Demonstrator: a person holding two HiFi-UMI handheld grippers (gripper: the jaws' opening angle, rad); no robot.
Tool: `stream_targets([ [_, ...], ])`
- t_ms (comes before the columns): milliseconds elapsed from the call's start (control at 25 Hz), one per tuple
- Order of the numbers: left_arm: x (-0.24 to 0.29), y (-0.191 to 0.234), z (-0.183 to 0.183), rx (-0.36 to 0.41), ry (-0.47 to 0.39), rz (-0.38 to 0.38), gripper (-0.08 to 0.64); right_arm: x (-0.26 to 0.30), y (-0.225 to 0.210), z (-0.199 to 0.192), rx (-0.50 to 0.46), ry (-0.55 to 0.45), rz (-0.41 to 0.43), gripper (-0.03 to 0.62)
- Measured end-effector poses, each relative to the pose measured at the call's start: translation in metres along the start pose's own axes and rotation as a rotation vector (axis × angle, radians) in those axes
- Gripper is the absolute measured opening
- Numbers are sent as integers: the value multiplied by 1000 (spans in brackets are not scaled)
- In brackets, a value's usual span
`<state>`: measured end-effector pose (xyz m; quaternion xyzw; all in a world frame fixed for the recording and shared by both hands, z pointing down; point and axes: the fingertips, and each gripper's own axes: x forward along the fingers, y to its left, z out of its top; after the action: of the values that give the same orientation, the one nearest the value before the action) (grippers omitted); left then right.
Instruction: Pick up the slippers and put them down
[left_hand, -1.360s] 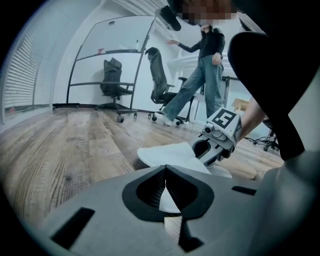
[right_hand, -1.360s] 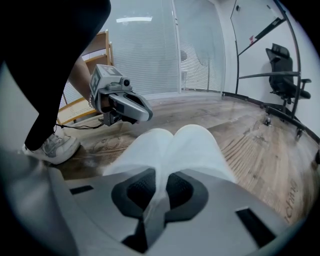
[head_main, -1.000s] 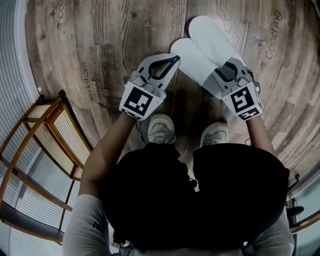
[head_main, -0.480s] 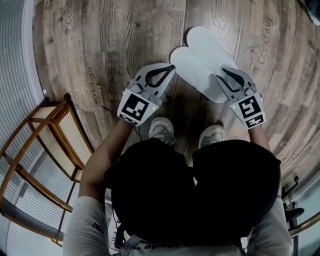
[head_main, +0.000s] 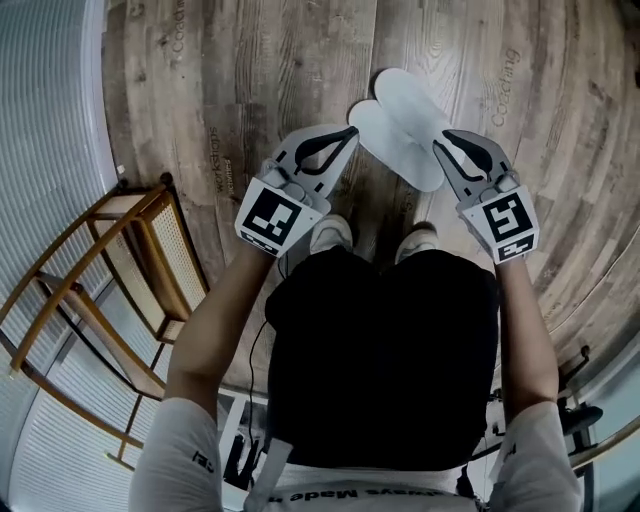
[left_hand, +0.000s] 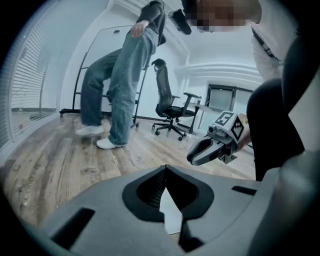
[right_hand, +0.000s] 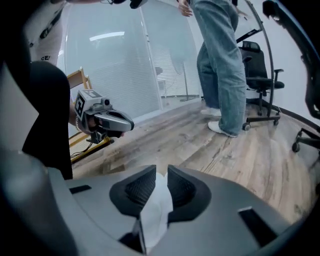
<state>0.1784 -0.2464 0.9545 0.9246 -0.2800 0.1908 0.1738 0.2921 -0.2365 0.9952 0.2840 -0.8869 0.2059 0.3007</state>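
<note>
**A:** What has just changed?

**B:** The right gripper (head_main: 447, 140) was clamped on the slippers (head_main: 405, 130) a second ago. It has since let go and lifted away as the person straightened up. Its fingers now stand a narrow gap apart, holding nothing. The left gripper (head_main: 350, 131) has its fingers pressed together at the tips, also empty.

**A:** And the task?

**B:** It looks done. The pair lies on the wooden surface (head_main: 250, 80), toward its far edge, ahead of the person's shoes (head_main: 330, 232).

**A:** How do the slippers look?

**B:** Plain white, flat and thin, probably soft. They lie diagonally, side by side and partly overlapping.
</note>
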Motion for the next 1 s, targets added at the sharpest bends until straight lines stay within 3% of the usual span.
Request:
stream_targets([
  [520,-89,-39,230,-57,-106,29,12,-144,24,196,37,-97,-60,35],
  [760,-155,-55,348,-93,-175,97,12,-215,43,294,43,-145,-85,26],
  [1000,-220,-75,433,-107,-198,157,12,-287,70,376,42,-172,-112,24],
])
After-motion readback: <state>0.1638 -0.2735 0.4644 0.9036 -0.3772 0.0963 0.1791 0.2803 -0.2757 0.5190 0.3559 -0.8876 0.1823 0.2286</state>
